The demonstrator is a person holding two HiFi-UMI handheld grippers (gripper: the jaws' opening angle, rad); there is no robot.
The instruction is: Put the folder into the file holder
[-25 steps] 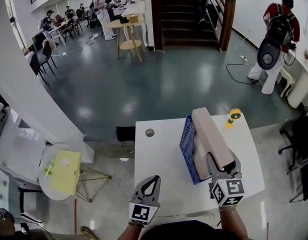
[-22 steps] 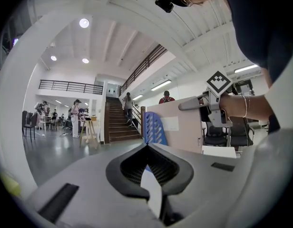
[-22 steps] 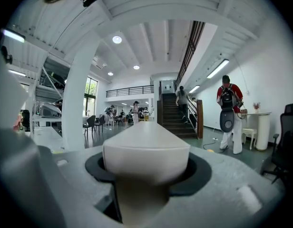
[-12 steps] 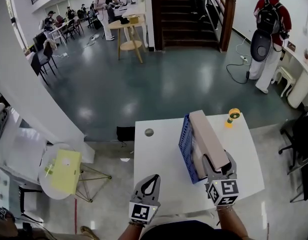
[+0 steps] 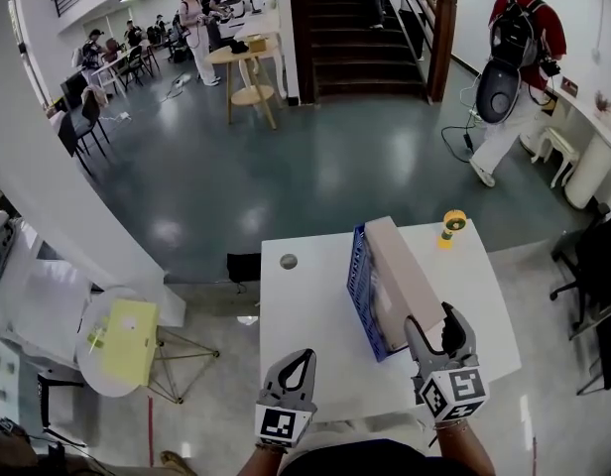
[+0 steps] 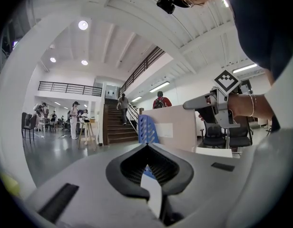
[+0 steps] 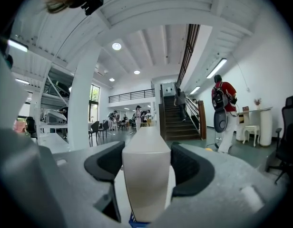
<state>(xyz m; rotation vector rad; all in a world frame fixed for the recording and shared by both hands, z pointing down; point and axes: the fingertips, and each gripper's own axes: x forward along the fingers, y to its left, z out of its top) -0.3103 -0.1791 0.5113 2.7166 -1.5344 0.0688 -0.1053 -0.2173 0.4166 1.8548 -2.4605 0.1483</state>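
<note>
**Head view:** One folder stands in the one blue holder on a white table, and its top rises well above the holder's wall. The right gripper is at the holder's near end. Its jaws have just been opening and now stand wide, with the folder's end between them and the pads off it. The left gripper is near-left of the holder and well apart from it, closed tight on nothing. One yellow item sits beyond the holder's far right corner. The count is two grippers and one each of folder, holder and table.

**Left gripper view:** The jaws are pressed together and empty. The holder and folder rise ahead, with the right gripper at the folder's near end. With no gripper on the holder, nothing steadies it, so it would probably slide if tugged.

**Right gripper view:** The folder nearly fills the gap between the jaws, leaving only thin slivers on either side. With so little room, a crooked pull-back could snag a pad on the folder. That might drag it out of the holder or tip the two over together.
</note>
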